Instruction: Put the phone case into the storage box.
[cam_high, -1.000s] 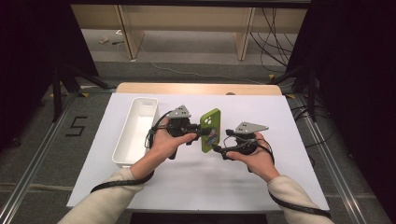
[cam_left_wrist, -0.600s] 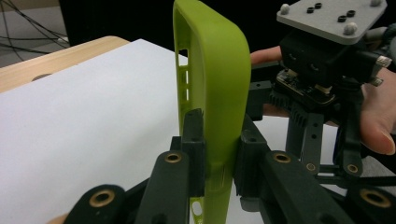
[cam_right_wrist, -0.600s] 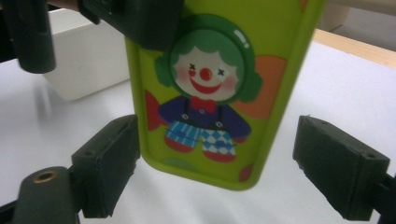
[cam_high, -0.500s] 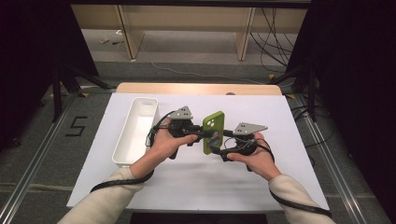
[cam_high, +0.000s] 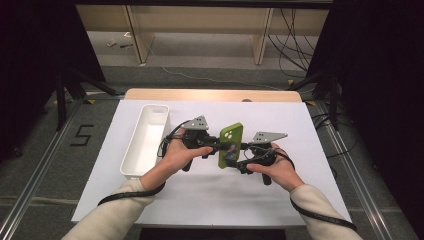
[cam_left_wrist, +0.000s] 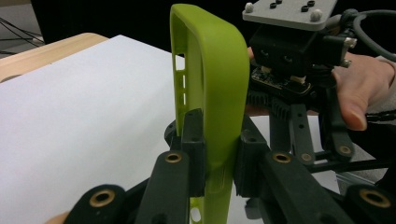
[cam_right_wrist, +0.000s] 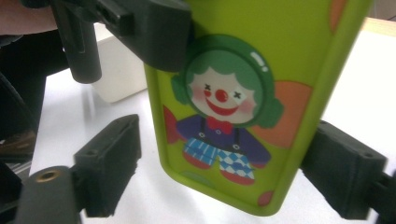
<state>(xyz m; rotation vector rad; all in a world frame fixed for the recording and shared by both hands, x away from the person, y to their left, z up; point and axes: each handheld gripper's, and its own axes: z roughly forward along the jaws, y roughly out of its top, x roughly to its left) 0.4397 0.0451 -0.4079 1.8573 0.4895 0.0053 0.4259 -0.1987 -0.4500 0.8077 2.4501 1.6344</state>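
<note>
High view: we find the green phone case (cam_high: 230, 144) held on edge above the white table (cam_high: 310, 130), between the left gripper (cam_high: 216, 145) and the right gripper (cam_high: 239, 156). A white tray (cam_high: 131, 161) lies well apart at the left.

Left gripper view: the jaws are clenched on the case's side wall, one pad (cam_left_wrist: 193, 154) on each face of the rim. We judge this grip sound but narrow; it should hold until the other tongs have closed.

Right gripper view: the case's clown-printed back (cam_right_wrist: 224, 98) fills the gap between the jaws, which stand apart on either side of its lower end, the left pad (cam_right_wrist: 109, 163) clear of it and the right pad (cam_right_wrist: 343, 168) close against its edge. These tongs are released. We advise centring the case between the pads and closing squarely across its width, without twisting against the left grip
</note>
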